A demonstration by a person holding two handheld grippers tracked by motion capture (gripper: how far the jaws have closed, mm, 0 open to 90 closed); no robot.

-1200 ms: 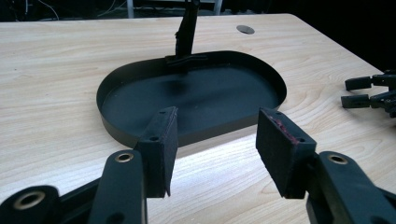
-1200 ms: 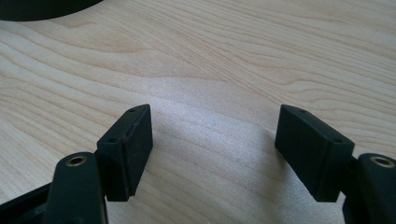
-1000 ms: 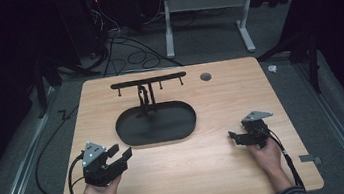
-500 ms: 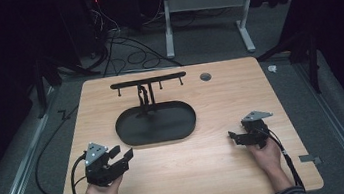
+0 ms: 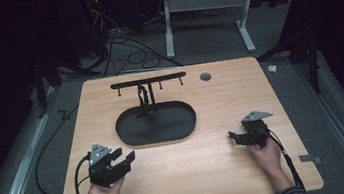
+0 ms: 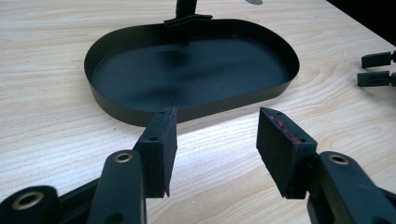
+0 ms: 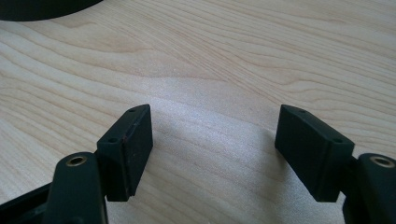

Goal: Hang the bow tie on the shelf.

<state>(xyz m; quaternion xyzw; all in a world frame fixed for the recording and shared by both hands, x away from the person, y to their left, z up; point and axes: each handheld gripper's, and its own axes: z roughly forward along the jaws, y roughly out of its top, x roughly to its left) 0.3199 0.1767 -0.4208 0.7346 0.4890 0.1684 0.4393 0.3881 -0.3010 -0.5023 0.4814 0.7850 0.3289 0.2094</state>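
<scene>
A black oval tray (image 5: 165,134) with a T-shaped hook stand (image 5: 147,82) rising from its back lies mid-table. My left gripper (image 5: 126,155) rests at the front left, open and empty, pointing toward the tray. In the left gripper view its jaws stand apart around bare wood just short of the tray (image 6: 140,112). My right gripper (image 5: 233,137) sits at the front right, open and empty, aimed leftward. In the right gripper view its two pads (image 7: 135,140) are spread wide over the wooden top.
The wooden table (image 5: 230,175) has a small grey grommet (image 5: 205,76) near its back edge. Cables trail from both grippers off the front. A white desk frame (image 5: 208,6) and floor cables (image 5: 118,48) lie behind the table. The right gripper's fingertips (image 6: 376,70) appear at the far right of the left gripper view.
</scene>
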